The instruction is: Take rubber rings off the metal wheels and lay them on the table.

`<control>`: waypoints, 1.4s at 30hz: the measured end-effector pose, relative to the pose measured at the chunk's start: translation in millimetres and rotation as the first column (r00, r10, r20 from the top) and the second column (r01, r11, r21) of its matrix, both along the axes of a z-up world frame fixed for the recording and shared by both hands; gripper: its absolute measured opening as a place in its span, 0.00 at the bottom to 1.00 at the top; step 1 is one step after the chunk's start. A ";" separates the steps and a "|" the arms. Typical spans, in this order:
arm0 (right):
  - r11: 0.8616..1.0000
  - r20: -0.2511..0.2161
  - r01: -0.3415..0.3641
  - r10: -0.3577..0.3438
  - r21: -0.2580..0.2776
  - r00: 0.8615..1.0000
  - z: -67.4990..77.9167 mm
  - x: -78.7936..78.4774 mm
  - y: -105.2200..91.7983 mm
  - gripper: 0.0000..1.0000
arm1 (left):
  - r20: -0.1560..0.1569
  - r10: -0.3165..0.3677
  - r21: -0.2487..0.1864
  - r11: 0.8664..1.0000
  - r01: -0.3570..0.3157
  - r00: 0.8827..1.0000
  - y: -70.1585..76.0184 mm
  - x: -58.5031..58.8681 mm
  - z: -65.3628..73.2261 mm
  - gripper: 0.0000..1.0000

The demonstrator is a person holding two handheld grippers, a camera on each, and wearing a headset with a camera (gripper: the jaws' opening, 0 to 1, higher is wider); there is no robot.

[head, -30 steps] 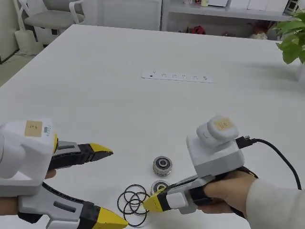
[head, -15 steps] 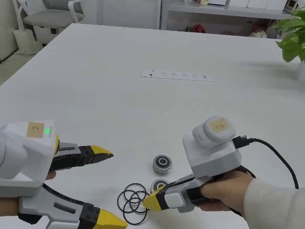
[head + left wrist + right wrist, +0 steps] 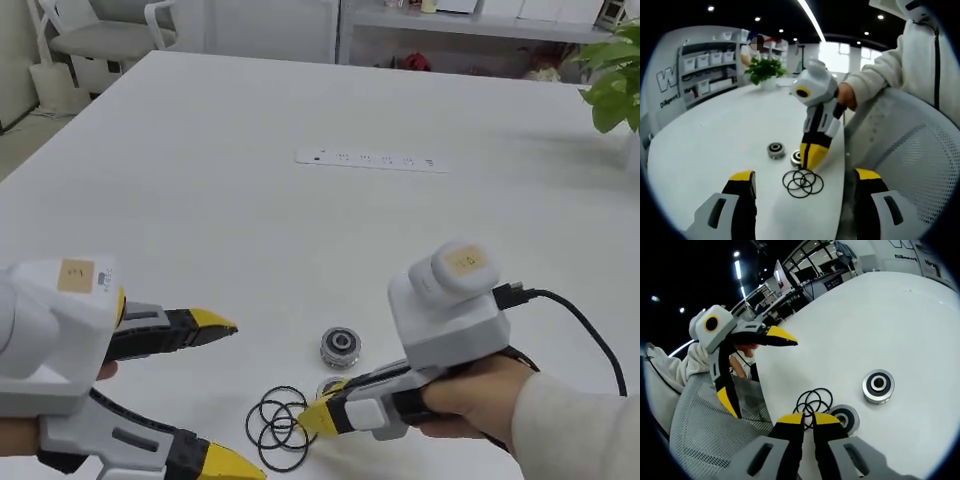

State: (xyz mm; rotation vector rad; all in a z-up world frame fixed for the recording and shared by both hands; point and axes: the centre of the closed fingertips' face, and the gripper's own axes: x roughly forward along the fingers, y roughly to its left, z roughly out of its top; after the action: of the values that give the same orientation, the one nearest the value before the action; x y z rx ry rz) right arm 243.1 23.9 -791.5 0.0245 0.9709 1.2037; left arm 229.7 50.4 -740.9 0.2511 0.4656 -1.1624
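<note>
The right claw (image 3: 318, 418), pressed together, has barely shifted in 1 second, its tip now low at the loose rubber rings (image 3: 280, 425) on the bench (image 3: 250, 200) beside the near metal wheel (image 3: 844, 417), probably laying another ring down, while the left claw (image 3: 230, 395) hangs spread nearby.

my right claw (image 3: 308, 420): matt white plastic, yellow tips | wheel (image 3: 341, 344) ahead of it: shiny bare metal, dark hub | rings (image 3: 281, 428) at its tips: thin matt black rubber | table (image 3: 250, 220): smooth matt white
</note>
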 end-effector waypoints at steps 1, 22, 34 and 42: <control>1.000 0.002 0.002 -0.002 0.003 1.000 0.9 0.8 -0.1 0.04 | 0.001 0.000 0.001 1.000 0.000 1.000 0.0 0.1 0.0 0.81; 0.991 0.149 0.026 -0.046 0.134 0.988 51.7 27.0 -1.4 0.13 | 0.013 0.019 0.010 1.000 -0.019 1.000 4.0 3.6 0.6 0.81; 0.970 0.286 0.029 -0.100 0.242 0.953 92.7 42.8 -10.9 0.35 | 0.026 0.039 -0.016 0.999 -0.038 0.999 5.2 7.1 6.7 0.82; 0.960 0.370 0.024 -0.130 0.278 0.920 113.4 48.0 -24.3 0.54 | 0.052 0.077 -0.046 0.996 -0.075 0.996 10.8 13.0 14.8 0.88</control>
State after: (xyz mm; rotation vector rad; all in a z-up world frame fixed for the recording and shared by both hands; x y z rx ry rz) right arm 291.1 -0.4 -678.1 0.0392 0.4527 1.2019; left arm 242.7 61.3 -726.0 0.2241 0.3981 -1.0878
